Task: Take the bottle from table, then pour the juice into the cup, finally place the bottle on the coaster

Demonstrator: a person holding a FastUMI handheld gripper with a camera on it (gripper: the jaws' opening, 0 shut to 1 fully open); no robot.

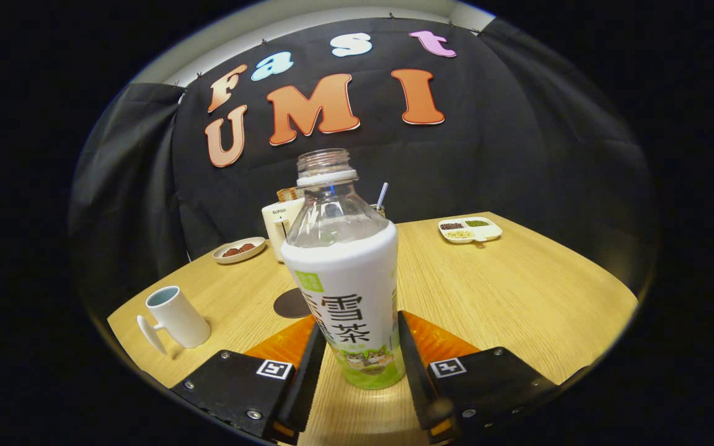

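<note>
Wooden table (518, 291) spanned booth. Uncapped bottle (348, 272) stood upright on table between fingers of gripper (357, 371); jaws closed in beside its lower body, contact seemingly on both sides, hard to confirm. White cup (177, 317) sat off to left. Dark coaster (290, 303) lay behind bottle, partly hidden.

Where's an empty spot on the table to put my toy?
The widest bare wood lies between the bottle and the divided snack tray. It's crowded behind the bottle: coaster, small plate, white appliance, with the mug nearby. The gripper flanks the bottle.
</note>
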